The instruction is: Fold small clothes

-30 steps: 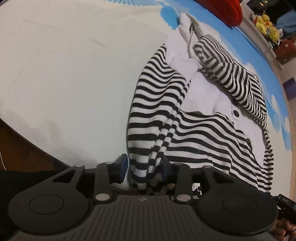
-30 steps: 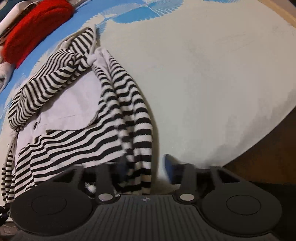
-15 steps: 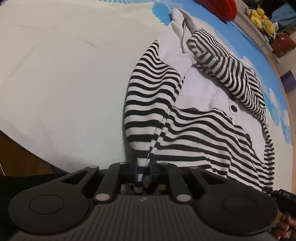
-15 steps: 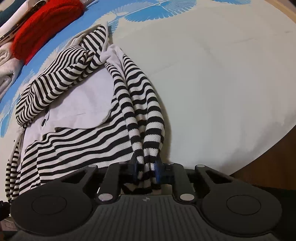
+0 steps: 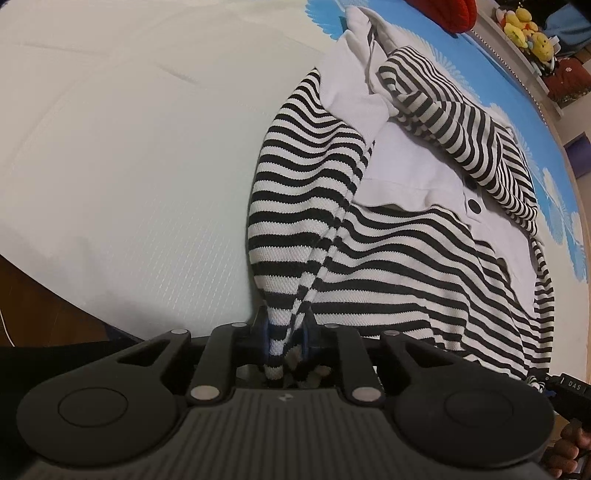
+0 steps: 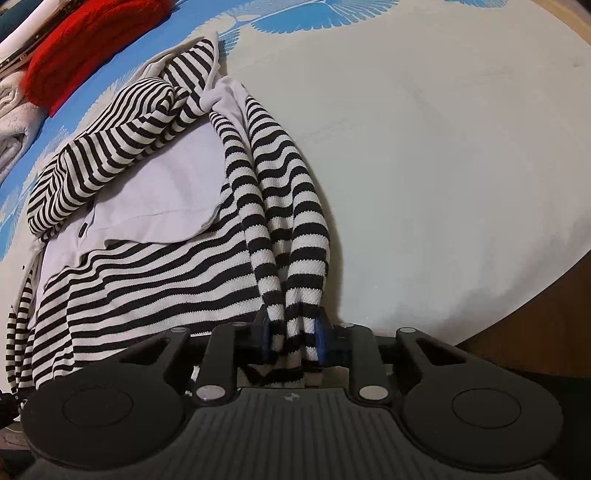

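Up front in the left wrist view, a striped top lies on a white sheet, yellow toys far off; the left gripper pinches its hem. Rightward, a red sweater, perhaps knitted, lies beyond; the right gripper clamps a bunched edge.

Between my left gripper's fingers I have the striped top, a ribbed knit cloth with a smooth white woven panel. My right gripper is matt black ridged plastic. Beyond the fingers the bedsheet looks matt with a fine weave; the red knit is fuzzy.
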Tool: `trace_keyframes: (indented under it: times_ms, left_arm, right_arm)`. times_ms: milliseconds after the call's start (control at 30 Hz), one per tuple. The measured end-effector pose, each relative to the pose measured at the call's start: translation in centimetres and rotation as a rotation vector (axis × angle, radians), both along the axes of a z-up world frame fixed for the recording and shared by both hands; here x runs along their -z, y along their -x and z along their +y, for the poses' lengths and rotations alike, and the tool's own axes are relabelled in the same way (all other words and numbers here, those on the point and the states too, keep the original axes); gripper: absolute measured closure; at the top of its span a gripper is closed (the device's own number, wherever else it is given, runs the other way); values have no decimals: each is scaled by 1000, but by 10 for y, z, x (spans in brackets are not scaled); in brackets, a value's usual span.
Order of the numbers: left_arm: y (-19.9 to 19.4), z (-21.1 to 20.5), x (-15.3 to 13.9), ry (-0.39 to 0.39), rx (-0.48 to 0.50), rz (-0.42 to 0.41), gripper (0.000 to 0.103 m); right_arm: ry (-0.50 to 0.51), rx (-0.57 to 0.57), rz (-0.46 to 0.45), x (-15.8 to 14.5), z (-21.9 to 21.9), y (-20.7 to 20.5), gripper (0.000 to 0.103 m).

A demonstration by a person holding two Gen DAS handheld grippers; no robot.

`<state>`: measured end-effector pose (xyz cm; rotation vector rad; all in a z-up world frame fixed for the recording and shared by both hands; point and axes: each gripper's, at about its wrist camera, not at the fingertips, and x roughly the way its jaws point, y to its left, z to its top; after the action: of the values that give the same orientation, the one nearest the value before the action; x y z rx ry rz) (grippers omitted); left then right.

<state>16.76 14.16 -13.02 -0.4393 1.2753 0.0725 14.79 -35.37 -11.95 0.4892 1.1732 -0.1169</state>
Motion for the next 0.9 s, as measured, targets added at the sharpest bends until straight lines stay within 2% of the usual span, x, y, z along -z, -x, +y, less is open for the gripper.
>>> trace_keyframes:
  times_ms: [600, 667, 733, 900]
  left_arm:
    - [2, -1, -1, -8, 9, -11, 86]
    - [2, -1, -1, -6, 10, -21, 88]
    - [3, 0, -6, 1, 17, -45, 94]
    - [8, -2, -51, -4, 84, -183, 96]
  right_arm:
    - [25, -25, -24, -1, 4, 2, 81]
    - [26, -34, -33, -3, 4, 2, 86]
    - [22, -39, -60, -8, 5, 2, 94]
    - [-18, -48, -213, -49, -2, 12, 96]
